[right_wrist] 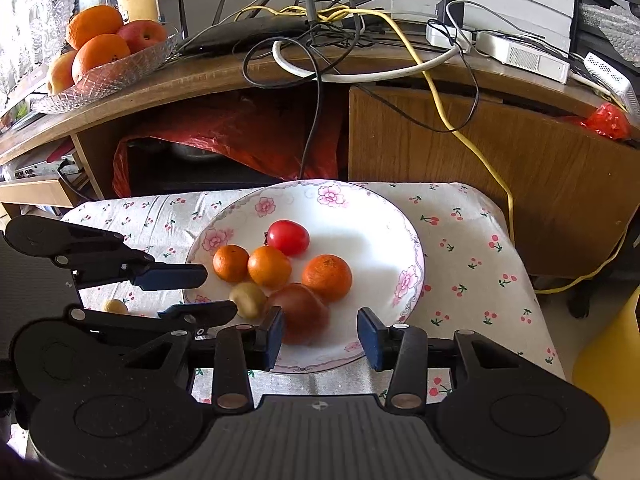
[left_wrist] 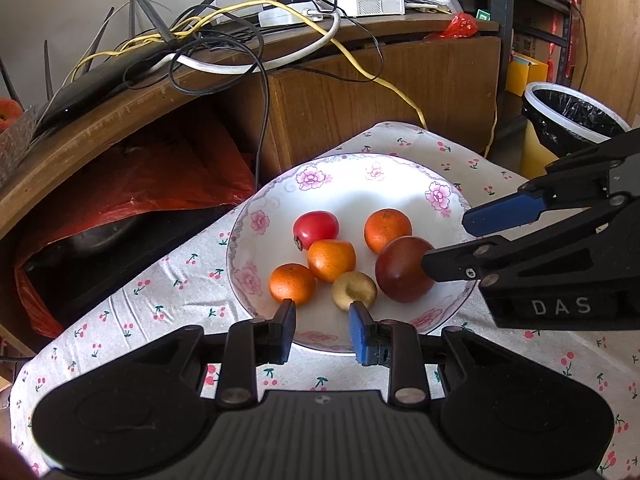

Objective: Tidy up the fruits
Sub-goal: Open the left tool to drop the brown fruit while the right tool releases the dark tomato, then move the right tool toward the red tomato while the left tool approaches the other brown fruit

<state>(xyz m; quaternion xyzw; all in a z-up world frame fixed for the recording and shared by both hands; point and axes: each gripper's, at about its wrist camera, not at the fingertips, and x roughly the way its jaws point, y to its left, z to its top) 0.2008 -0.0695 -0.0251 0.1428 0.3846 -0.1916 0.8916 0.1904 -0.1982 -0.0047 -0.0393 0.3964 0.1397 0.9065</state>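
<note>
Plate: we are seeing six fruits lying in it.
Left gripper: we are hovering at the plate's near rim, jaws released, empty.
Right gripper: we are hovering over the plate, jaws released, gripping nothing.

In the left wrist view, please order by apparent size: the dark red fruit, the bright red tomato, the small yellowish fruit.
1. dark red fruit, though nearer the camera
2. bright red tomato
3. small yellowish fruit

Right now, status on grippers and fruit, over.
Left gripper, right gripper open, empty. Six fruits on floral plate; dark red fruit by right gripper. Small yellowish fruit on cloth, beside left gripper.
</note>
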